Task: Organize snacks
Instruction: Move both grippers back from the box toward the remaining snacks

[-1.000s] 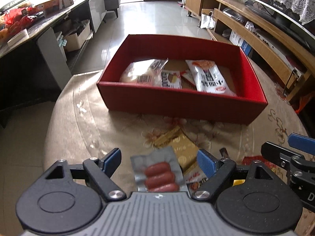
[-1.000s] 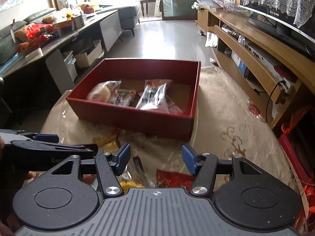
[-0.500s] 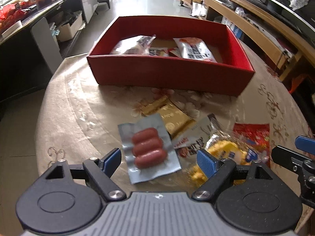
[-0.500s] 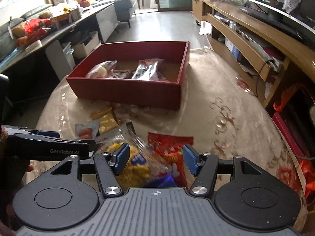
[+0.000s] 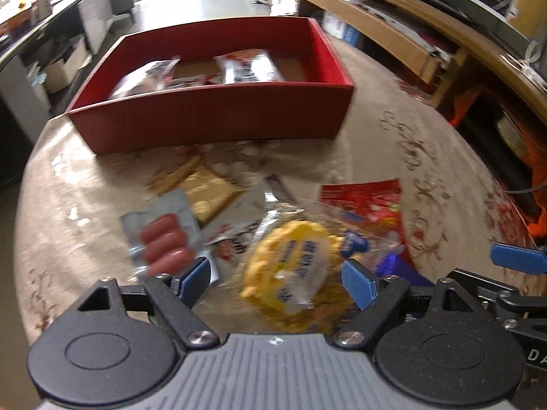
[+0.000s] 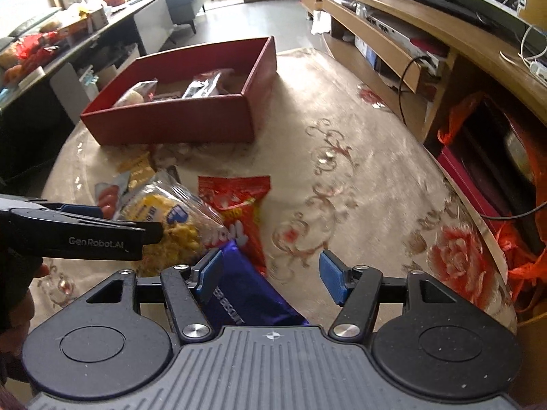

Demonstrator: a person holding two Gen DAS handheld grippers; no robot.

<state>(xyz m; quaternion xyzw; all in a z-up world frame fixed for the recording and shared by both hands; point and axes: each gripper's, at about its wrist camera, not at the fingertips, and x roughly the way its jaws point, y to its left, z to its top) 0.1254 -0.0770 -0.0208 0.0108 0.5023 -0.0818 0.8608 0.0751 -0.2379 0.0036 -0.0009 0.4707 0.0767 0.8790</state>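
Note:
A red box (image 5: 212,119) (image 6: 171,123) stands at the far side of the round table with several snack packs inside. Loose on the cloth lie a sausage pack (image 5: 164,242), a gold packet (image 5: 208,194), a yellow snack bag (image 5: 294,266) (image 6: 164,218), a red packet (image 5: 365,201) (image 6: 236,201) and a dark blue biscuit packet (image 6: 246,290). My left gripper (image 5: 277,283) is open over the yellow bag, not pressing it. My right gripper (image 6: 271,276) is opening; the blue packet lies by its left finger, ungripped.
A wooden TV cabinet (image 6: 393,34) runs along the right. Red and orange bags (image 6: 512,239) sit on the floor past the table's right edge. A dark low table (image 6: 51,54) with clutter stands at the left. Bare flowered cloth (image 6: 342,171) lies right of the snacks.
Both grippers drew back from the box toward the loose snacks. The left one shifted right, from the sausage pack to the yellow bag. The right jaws widened and the blue packet came into view.

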